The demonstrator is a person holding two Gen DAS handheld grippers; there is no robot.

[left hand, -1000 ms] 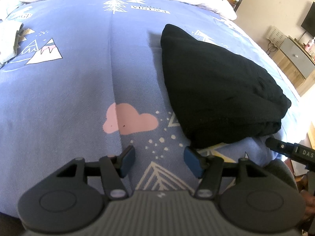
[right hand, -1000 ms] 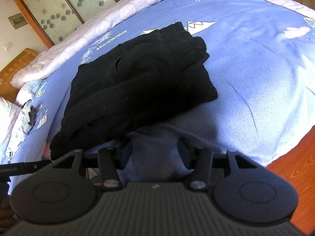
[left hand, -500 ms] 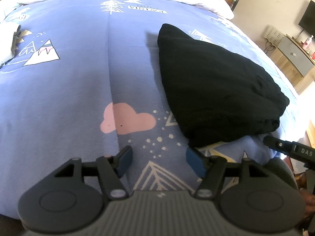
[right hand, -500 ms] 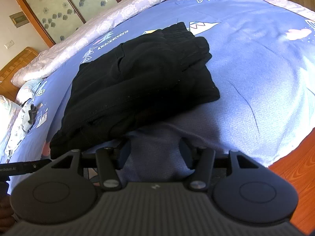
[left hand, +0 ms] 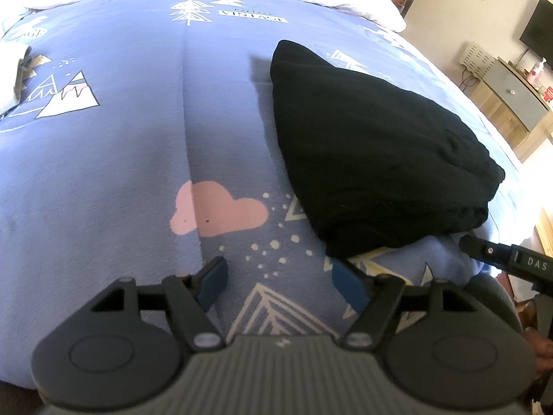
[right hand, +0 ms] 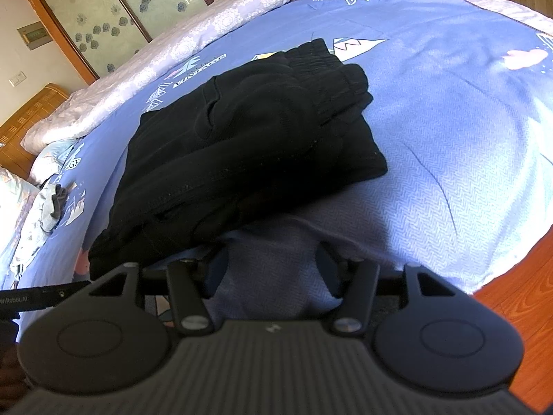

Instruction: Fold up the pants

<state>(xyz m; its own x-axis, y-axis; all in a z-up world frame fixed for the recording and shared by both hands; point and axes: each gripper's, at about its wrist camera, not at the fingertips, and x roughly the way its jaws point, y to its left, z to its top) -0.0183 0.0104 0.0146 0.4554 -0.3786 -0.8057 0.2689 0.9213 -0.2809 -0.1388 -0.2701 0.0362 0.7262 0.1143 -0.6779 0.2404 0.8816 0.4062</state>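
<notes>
Item: black pants [left hand: 373, 152], folded into a thick bundle on the bed [left hand: 121, 138], ahead and right of the left gripper [left hand: 278, 282], whose jaws have just been opening, empty. Right gripper [right hand: 273, 269]: jaws part-open, empty, bundle just ahead-left. Soft, limp, likely light; grasp at the near folded edge.

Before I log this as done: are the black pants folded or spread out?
Folded. The black pants lie as a compact stacked bundle on the blue bedspread, waistband on top, no legs trailing.
</notes>
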